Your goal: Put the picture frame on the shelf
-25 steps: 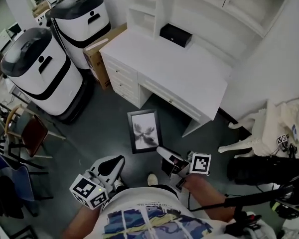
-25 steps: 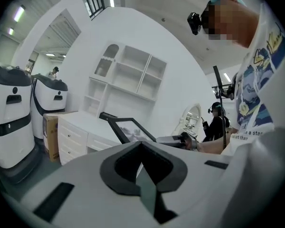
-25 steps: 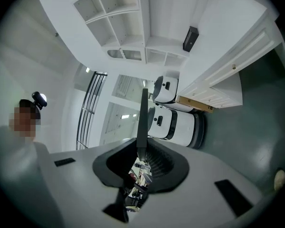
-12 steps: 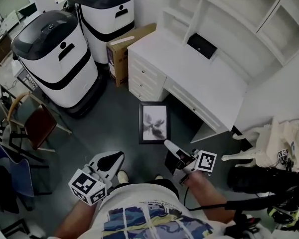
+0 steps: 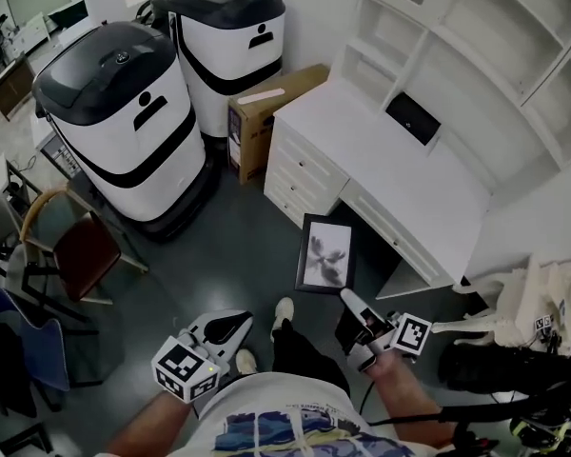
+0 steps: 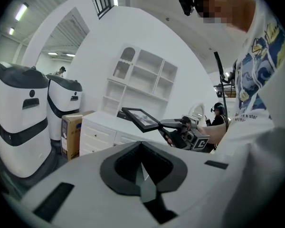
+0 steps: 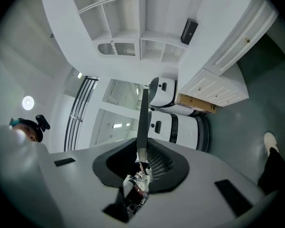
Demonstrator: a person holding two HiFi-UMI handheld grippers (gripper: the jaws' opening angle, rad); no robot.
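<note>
The picture frame (image 5: 325, 255) hangs above the floor (image 5: 230, 248), just in front of the white counter (image 5: 400, 174), its near edge clamped in the right tool (image 5: 348, 300). The left tool (image 5: 236, 322) is held low and apart from the frame, jaws together and empty.

No legible words or nos. Signs only: b/w square marker on left gripper (image 5: 230, 324) and right gripper (image 5: 347, 298) cubes; black person icon on each of two white, black-banded rounded machines (image 5: 124, 136) (image 5: 230, 60).

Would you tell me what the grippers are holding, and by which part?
The right gripper grips the picture frame by its near edge, close to a corner; the left gripper holds nothing.
</note>
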